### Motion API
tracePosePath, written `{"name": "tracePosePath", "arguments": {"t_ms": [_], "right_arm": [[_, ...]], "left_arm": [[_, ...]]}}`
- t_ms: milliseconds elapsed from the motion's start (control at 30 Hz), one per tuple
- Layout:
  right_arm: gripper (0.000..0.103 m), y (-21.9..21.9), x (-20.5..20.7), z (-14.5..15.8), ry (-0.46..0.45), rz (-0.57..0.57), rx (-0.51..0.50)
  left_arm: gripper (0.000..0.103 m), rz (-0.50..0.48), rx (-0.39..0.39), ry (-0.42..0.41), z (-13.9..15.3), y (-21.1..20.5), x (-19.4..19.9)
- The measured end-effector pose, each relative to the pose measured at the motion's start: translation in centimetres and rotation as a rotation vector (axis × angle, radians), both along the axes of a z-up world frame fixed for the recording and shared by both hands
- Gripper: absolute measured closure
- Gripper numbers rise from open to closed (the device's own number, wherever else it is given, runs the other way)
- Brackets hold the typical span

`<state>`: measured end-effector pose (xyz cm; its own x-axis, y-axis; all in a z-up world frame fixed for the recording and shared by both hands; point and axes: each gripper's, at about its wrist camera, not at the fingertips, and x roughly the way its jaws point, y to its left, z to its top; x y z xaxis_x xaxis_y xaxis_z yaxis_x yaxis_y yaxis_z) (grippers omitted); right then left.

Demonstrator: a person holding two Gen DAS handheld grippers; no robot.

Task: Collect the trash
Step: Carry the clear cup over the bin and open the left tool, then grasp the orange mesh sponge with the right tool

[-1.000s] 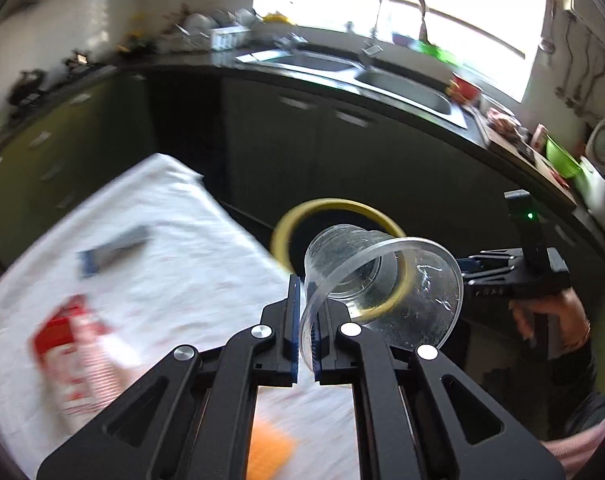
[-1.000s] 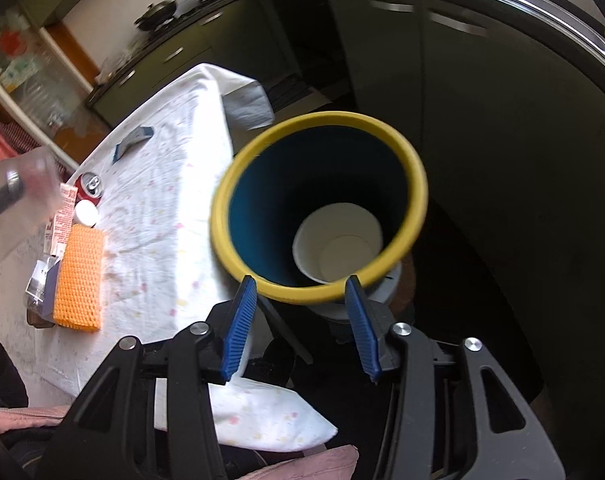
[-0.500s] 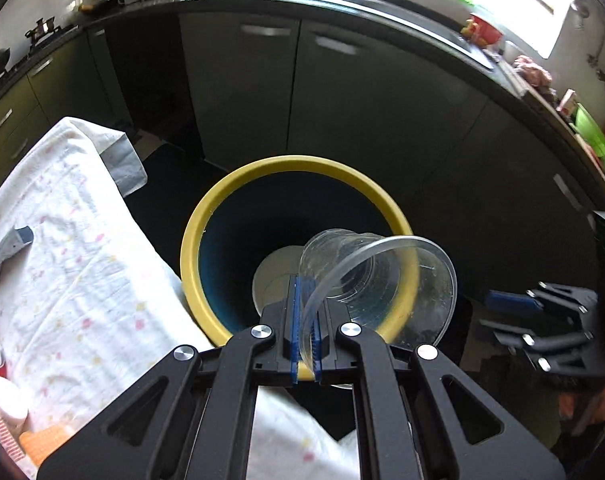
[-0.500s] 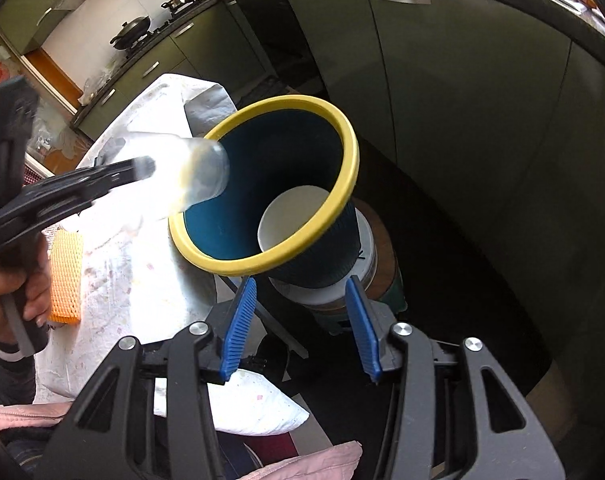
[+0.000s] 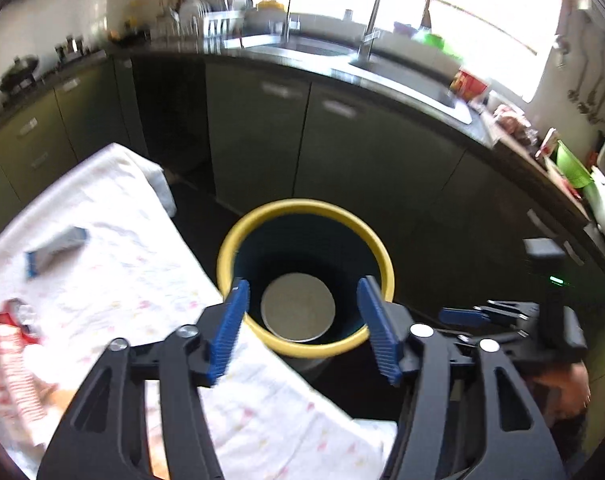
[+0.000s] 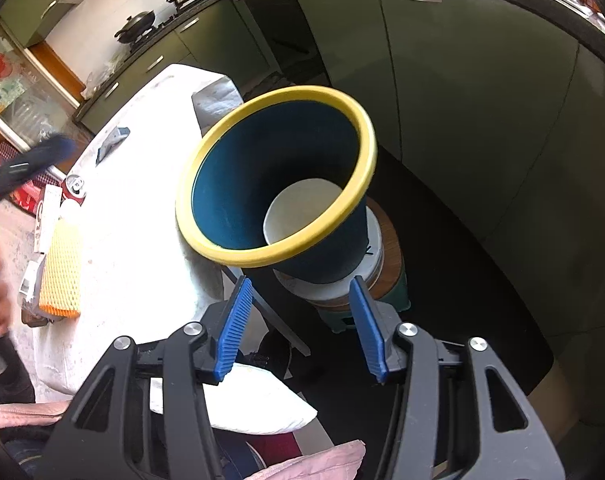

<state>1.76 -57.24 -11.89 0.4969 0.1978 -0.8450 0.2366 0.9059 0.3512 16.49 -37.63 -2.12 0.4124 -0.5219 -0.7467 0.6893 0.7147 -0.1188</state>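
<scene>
My left gripper (image 5: pixel 302 330) hangs above the bin (image 5: pixel 305 276), jaws spread wide with nothing between them. The bin, dark blue with a yellow rim, stands just off the tabletop's (image 5: pixel 114 264) edge on a small stool (image 6: pixel 386 268); a pale round shape lies at its bottom, possibly a cup (image 6: pixel 302 212), though the view is too blurred for me to be sure. My right gripper (image 6: pixel 300 328) sits low beside the bin, jaws also apart and empty. On the tabletop's white cloth I see a soda can (image 6: pixel 74 188), an orange mesh sleeve (image 6: pixel 62 268) and a blue-edged wrapper (image 5: pixel 54 254).
</scene>
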Motion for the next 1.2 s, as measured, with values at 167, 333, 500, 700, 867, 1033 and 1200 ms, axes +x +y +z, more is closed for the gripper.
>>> {"name": "tracePosePath", "arguments": {"t_ms": [167, 333, 500, 700, 867, 1033, 1200], "right_arm": [[0.054, 3.1, 1.2, 0.6, -0.010, 0.082, 0.003], [0.054, 8.5, 2.7, 2.7, -0.058, 0.204, -0.018], [0.051, 16.0, 4.4, 4.9, -0.113, 0.373, -0.032], [0.051, 23.1, 6.7, 5.5, -0.106, 0.518, 0.005], [0.050, 27.5, 6.7, 5.7, -0.097, 0.617, -0.014], [0.045, 29.5, 4.6, 6.2, -0.145, 0.653, -0.164], [0.044, 31.6, 4.0, 4.8, -0.139, 0.677, -0.259]], "left_arm": [[0.021, 0.076, -0.036, -0.105, 3.3, 7.7, -2.9], [0.014, 0.251, -0.008, -0.186, 4.2, 17.1, -5.0], [0.013, 0.419, 0.045, -0.208, 2.8, 25.4, -6.4], [0.013, 0.510, 0.044, -0.168, 0.2, 31.6, -7.3], [0.013, 0.542, 0.026, -0.179, -0.2, 34.1, -8.2], [0.013, 0.563, 0.004, -0.175, -0.4, 35.7, -8.3], [0.013, 0.577, -0.003, -0.154, -0.8, 36.5, -7.9]]}}
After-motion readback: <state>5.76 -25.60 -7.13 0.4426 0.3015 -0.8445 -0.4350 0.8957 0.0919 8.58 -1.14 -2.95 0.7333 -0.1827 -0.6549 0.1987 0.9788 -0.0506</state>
